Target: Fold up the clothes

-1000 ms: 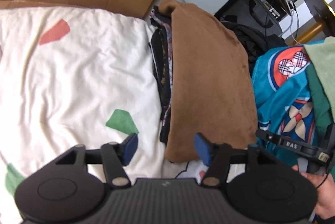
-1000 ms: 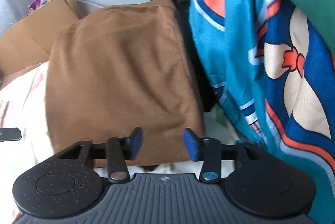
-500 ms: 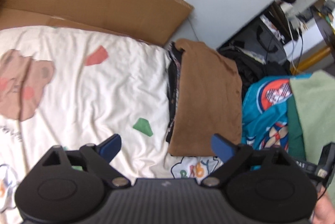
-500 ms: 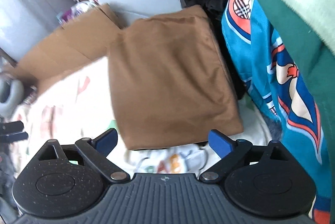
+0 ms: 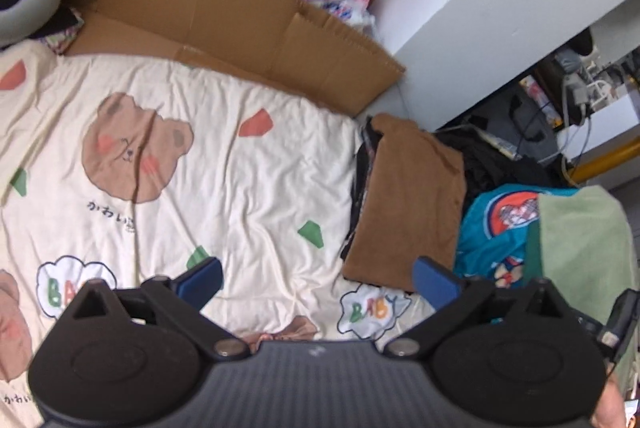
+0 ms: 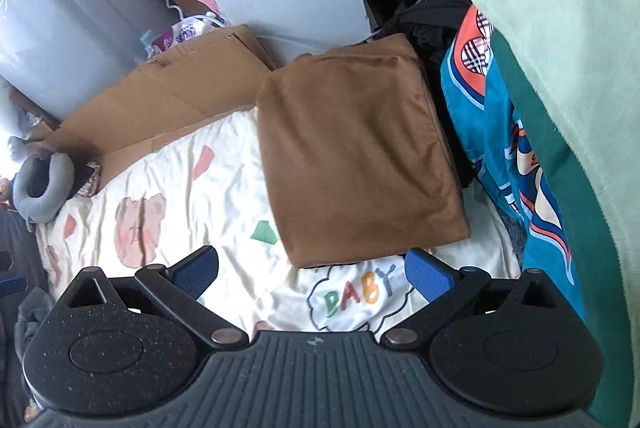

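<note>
Hovering, your left claw [image 5: 316, 278] and right claw [image 6: 312, 268] had just spread, empty. Risk: snagging the brown fold [image 6: 356, 156] would topple its stack onto the sheet [image 5: 240, 180].

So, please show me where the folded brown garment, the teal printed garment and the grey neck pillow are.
folded brown garment [image 6: 360, 156], right wrist view, middle of its top face
teal printed garment [image 5: 492, 236], left wrist view, teal part near the round print
grey neck pillow [image 6: 48, 196], right wrist view, its curved body
</note>
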Available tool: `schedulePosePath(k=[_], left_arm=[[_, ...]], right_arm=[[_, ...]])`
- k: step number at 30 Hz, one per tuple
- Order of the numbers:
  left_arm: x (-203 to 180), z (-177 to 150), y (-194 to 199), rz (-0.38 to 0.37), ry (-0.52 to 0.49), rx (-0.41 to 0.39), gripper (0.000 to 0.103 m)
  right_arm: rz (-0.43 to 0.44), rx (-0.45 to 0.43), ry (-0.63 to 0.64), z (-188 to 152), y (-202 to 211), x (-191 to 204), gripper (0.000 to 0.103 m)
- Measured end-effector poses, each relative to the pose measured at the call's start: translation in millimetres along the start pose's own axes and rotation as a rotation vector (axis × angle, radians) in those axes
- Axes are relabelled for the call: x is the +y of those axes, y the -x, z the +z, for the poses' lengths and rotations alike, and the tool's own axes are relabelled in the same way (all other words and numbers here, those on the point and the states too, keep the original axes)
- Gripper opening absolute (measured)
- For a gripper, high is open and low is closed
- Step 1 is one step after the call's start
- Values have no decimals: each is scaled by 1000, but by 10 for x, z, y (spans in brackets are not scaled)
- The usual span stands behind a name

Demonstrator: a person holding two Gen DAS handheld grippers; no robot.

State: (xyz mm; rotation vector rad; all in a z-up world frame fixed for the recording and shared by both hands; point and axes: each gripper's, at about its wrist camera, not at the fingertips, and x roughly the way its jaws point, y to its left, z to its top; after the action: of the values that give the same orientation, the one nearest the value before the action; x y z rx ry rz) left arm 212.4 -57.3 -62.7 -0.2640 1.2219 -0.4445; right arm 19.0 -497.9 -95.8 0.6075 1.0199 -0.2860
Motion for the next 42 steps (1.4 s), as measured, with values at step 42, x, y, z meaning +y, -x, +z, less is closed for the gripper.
schedulePosePath(k=[42], left_arm=[[930,-745,2952,296,122,-214,103]], right_arm=[[193,42,480,-444,2045,3270,102]])
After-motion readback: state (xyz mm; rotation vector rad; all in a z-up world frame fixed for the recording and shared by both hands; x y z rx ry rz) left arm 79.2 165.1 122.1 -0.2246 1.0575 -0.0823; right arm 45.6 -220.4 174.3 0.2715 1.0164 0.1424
